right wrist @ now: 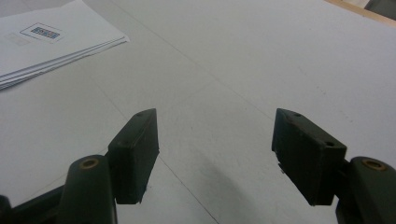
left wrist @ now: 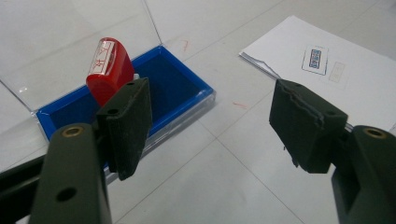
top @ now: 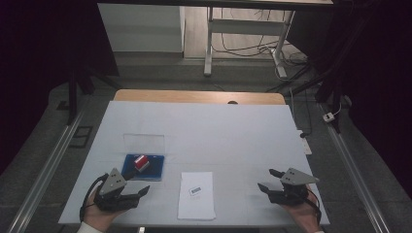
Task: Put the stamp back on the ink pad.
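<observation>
While the left gripper (left wrist: 210, 116) hangs released beside the red stamp (left wrist: 109, 67) standing in its blue ink case (left wrist: 184, 88), approach squarely and clamp the stamp's sides. Right gripper (right wrist: 215, 154) rests released, holding nothing, well apart from the paper stack (top: 196, 194).

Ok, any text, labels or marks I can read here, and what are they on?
Stamp: red characters on its top face, too stylised to read.
Paper stack: a blue boxed print and a faint one beside it, both too small to read.
Table: small red smudges, not legible text.
Blue case: no text visible.
</observation>
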### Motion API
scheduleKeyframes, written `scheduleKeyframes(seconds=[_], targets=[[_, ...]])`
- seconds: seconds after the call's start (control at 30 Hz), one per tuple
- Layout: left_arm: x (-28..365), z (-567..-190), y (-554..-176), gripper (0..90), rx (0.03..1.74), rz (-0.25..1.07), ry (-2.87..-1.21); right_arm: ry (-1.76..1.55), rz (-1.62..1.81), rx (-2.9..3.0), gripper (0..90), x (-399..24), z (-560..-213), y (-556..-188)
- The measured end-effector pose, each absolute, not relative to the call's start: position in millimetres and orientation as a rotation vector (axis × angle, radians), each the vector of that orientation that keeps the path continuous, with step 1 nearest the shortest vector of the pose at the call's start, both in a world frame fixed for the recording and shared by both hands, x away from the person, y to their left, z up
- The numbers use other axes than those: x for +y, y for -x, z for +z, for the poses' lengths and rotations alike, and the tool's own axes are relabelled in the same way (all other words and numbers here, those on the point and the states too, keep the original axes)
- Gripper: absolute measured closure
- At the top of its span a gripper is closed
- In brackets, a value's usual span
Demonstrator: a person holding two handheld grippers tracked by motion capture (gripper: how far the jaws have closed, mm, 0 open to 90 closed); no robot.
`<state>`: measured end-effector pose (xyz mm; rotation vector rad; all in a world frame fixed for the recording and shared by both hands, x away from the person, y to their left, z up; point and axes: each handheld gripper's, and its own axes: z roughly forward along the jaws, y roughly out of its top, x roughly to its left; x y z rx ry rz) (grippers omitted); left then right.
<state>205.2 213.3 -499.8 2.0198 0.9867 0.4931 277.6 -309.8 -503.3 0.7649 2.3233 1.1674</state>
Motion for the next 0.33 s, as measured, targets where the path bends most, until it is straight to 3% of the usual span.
scheduleKeyframes(seconds=[0.33], targets=[[214.8, -500.3, -206.2, 29.8, 0.997, 0.484, -2.020, -0.752, 1.187, 2.324, 31.3, -309.1, -503.8, -276.9]])
